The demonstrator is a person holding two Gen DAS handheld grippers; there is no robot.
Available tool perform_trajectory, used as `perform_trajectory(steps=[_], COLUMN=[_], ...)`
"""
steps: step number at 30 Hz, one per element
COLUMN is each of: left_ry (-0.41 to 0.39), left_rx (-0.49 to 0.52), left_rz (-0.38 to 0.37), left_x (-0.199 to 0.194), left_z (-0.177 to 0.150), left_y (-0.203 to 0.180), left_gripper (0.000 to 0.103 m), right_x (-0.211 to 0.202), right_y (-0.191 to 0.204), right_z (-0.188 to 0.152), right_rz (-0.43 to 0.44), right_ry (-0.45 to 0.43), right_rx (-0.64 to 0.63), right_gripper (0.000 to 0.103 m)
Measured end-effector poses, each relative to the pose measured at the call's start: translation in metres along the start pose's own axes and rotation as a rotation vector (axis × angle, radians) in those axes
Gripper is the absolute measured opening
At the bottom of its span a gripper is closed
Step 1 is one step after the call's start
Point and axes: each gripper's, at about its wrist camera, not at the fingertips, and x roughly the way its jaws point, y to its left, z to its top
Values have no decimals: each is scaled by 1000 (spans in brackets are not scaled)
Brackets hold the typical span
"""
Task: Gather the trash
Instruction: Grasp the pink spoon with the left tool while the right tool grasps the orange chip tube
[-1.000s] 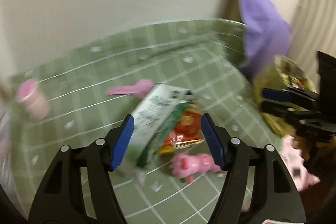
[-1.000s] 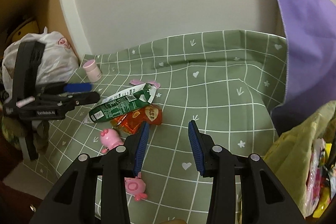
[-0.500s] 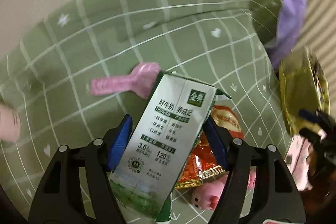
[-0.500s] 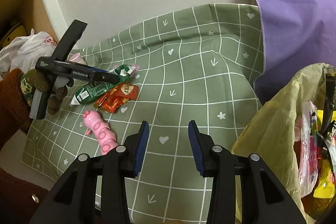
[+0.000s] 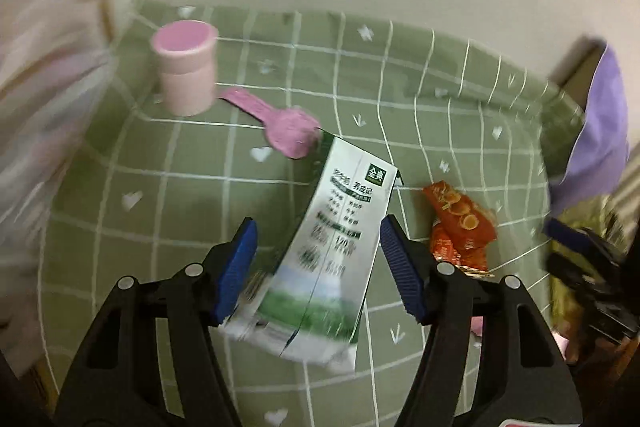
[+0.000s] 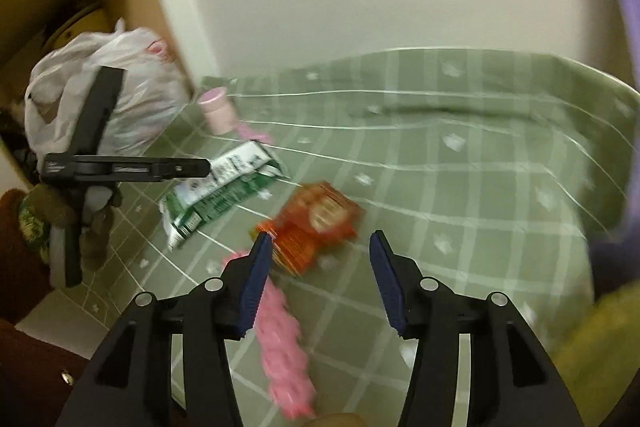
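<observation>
A white and green milk carton (image 5: 332, 247) lies flat on the green checked cloth (image 5: 460, 99), between the blue pads of my left gripper (image 5: 318, 267). Its jaws are closing; a gap still shows at the left pad. From the right wrist view this left gripper (image 6: 200, 167) hovers over the carton (image 6: 224, 187), held by a gloved hand. A red snack wrapper (image 6: 316, 223) lies just ahead of my right gripper (image 6: 320, 279), whose jaws are opening with nothing between them. The wrapper (image 5: 460, 227) rests to the right of the carton.
A pink cup (image 5: 186, 75) and pink spoon (image 5: 288, 131) sit beyond the carton. A pink toy (image 6: 280, 339) lies under my right gripper's left finger. A white plastic bag (image 6: 100, 99) fills the shelf at left. A yellow-green bag (image 6: 600, 347) and purple cloth (image 5: 600, 147) are at right.
My left gripper has swung left and down around the carton, bringing the pink cup into view. The right gripper has turned from the yellow-green bag towards the red wrapper, and its jaws stand wider.
</observation>
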Motion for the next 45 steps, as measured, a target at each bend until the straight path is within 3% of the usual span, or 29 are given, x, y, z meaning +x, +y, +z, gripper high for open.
perform_trajectory(steps=[4,8,10,13,15,17,21,25,28,31,35,40,42,43,45], left_ry=[-31,-51,-64,-66,-64,-58,-19,-15,-30,-11,37,102,109,106,100], left_rx=[-10,22,21,-1,-11,-6,26,18,2,-9,-3,-22,18,35,69], left_rz=[-20,0,-3,-36,-55,-81,-115,-72,9,34,122,123,153,163,175], left_x=[-24,-43,-47,-45,-38,-29,-9,13,26,45,78,102,107,108,107], left_z=[-14,-22,-24,-24,-22,-19,-9,12,31,49,73,85,82,81,76], left_y=[11,24,28,34,33,29,15,10,12,11,6,-1,-9,-10,-17], left_gripper=[62,64,64,66,66,66,68,68,68,67,62,59,54,45,37], right_x=[50,87,86,76,64,52,21,-5,-18,-27,-35,-43,-45,-46,-48], right_y=[-4,1,3,-2,-6,-10,-21,-29,-31,-39,-41,-37,-38,-38,-38], right_z=[17,13,10,6,3,0,-7,-17,-27,-38,-47,-54,-58,-59,-60], right_rz=[66,5,-6,-5,-19,-43,-121,-167,-213,-240,-260,-275,-278,-279,-277], right_ry=[62,158,150,139,117,92,40,12,-4,-14,-9,0,5,5,3], right_rx=[-10,-63,-68,-29,-5,8,58,92,121,176,205,212,219,221,228], right_gripper=[48,48,48,38,37,22,20,20,20,20,20,20,20,20,20])
